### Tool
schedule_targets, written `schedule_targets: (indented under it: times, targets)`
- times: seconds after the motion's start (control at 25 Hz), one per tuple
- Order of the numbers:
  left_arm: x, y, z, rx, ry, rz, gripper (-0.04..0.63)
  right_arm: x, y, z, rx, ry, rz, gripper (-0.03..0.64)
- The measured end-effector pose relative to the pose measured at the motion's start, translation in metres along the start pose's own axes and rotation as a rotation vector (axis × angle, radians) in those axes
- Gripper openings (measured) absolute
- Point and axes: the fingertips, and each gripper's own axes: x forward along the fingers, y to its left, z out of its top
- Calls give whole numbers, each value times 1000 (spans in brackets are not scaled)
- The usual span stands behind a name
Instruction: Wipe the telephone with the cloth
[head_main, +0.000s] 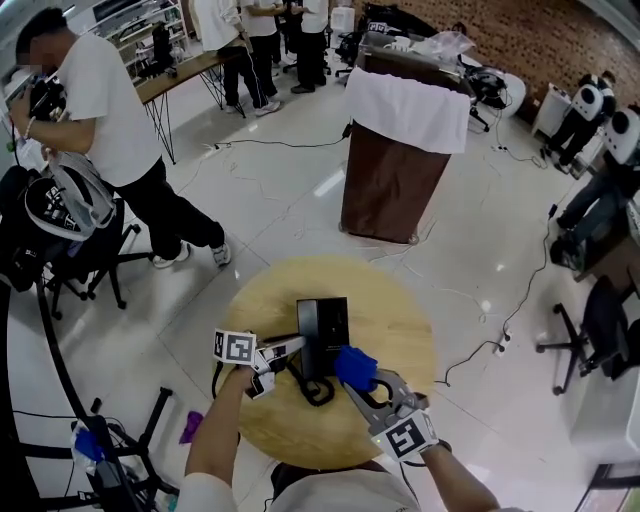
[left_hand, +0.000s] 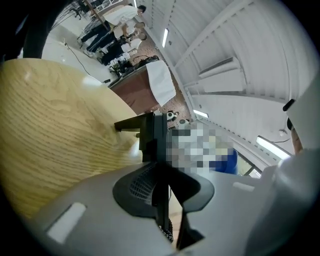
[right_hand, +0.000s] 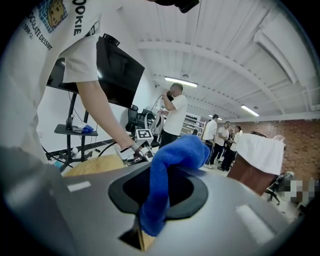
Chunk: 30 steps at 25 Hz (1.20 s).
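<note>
The telephone (head_main: 322, 330) is set near the middle of the round wooden table (head_main: 400, 300) and is clamped, apparently at its near edge, by the left gripper (head_main: 290, 352). A blue cloth (head_main: 355, 366) is pinched between the right gripper's (head_main: 365, 385) jaws, just beside the telephone.

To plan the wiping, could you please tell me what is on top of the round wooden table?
A black desk telephone with its looped black cord sits on the round wooden table. The tabletop beneath the telephone is covered and cannot be seen.
</note>
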Motion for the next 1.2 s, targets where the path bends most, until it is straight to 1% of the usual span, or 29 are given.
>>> schedule_targets:
  times: [0.24, 0.36, 0.44, 0.56, 0.64, 0.76, 0.84, 0.96, 1.0, 1.12, 1.2]
  targets:
    - [-2, 0, 0, -21, -12, -50, 60, -1, 3, -2, 3, 12, 9, 61]
    - [0, 3, 0, -19, -15, -50, 60, -1, 4, -3, -1, 16, 13, 61]
    - [1, 6, 0, -14, -9, -30, 61, -1, 3, -3, -5, 16, 13, 61]
    - [-2, 12, 2, 3, -9, 32, 77, 1, 2, -2, -2, 16, 14, 61]
    - [-5, 15, 5, 8, -22, 60, 95, 2, 3, -2, 0, 13, 15, 61]
    - [-11, 14, 9, 16, -42, 88, 97, 3, 2, 0, 9, 2, 14, 61]
    - [-16, 13, 10, 31, -54, 115, 95, 4, 1, 1, 34, -2, 4, 61]
    - [-23, 2, 12, 84, -100, 152, 95, 3, -1, 6, 86, -16, -20, 61]
    - [-25, -6, 14, 118, -116, 160, 94, 2, -1, 10, 103, -25, -28, 61]
    - [-27, -41, 20, 256, -154, 182, 83, -2, -3, 21, 147, -46, -54, 61]
    - [-28, -69, 19, 329, -176, 181, 80, -7, 0, 28, 160, -52, -71, 61]
